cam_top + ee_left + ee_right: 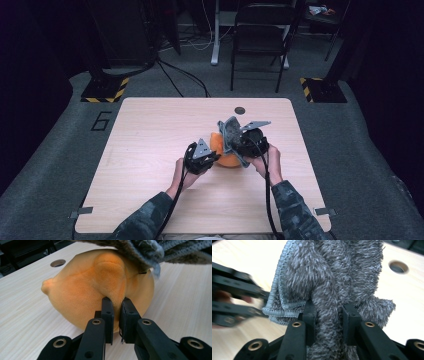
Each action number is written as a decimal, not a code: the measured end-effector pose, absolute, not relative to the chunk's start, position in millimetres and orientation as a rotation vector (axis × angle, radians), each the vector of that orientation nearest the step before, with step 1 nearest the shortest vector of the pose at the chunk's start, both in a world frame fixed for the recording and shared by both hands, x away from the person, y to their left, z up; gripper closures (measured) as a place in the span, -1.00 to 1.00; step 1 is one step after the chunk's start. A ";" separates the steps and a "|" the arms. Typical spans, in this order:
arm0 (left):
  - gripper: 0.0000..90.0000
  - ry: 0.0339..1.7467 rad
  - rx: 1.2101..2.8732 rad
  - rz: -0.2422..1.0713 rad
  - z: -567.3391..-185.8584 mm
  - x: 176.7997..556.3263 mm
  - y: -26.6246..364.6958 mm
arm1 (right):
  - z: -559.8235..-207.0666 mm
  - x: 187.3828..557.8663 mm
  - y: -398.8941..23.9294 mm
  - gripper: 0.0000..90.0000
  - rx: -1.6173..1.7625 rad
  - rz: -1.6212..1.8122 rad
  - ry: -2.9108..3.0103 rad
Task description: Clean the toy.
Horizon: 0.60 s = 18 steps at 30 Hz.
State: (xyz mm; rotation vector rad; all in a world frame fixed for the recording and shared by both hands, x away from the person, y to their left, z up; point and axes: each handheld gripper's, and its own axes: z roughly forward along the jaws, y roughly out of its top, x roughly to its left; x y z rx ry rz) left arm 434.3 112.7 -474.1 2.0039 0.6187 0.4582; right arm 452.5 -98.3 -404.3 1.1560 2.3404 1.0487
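Left hand-held gripper [116, 305] pinches orange plush [82, 290]; right hand-held gripper [329, 315] clamps grey cloth [332, 272] overhanging it. Wooden desk [150, 130], folding chair [260, 35] behind.

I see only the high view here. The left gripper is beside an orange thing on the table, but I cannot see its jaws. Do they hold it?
Observer: Yes. In the left gripper view the left gripper is shut on a raised fold of the orange plush toy.
Operator: And the grey thing at the right hand, what is it?
Observer: A fluffy grey cloth with a stitched hem; the right gripper pinches a bunched part of it.
Operator: Is the cloth touching the toy?
Observer: The left gripper view shows the cloth lying over the toy's upper edge.
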 end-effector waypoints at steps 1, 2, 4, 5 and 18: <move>0.83 0.617 2.001 0.449 -472.9 433.2 112.0 | -402.2 450.0 -95.0 0.54 1.128 1.060 2.349; 0.83 0.616 2.001 0.449 -472.3 432.8 111.3 | -400.3 447.3 -90.2 0.54 1.102 1.075 2.351; 0.83 0.622 2.006 0.446 -472.7 432.7 110.9 | -398.8 443.1 -83.8 0.54 1.073 1.061 2.349; 0.83 0.631 2.005 0.440 -473.7 433.6 111.4 | -399.6 442.2 -79.8 0.54 1.073 1.045 2.342; 0.78 0.670 1.994 0.415 -480.4 440.2 116.3 | -414.3 454.5 -90.3 0.53 1.119 0.959 2.377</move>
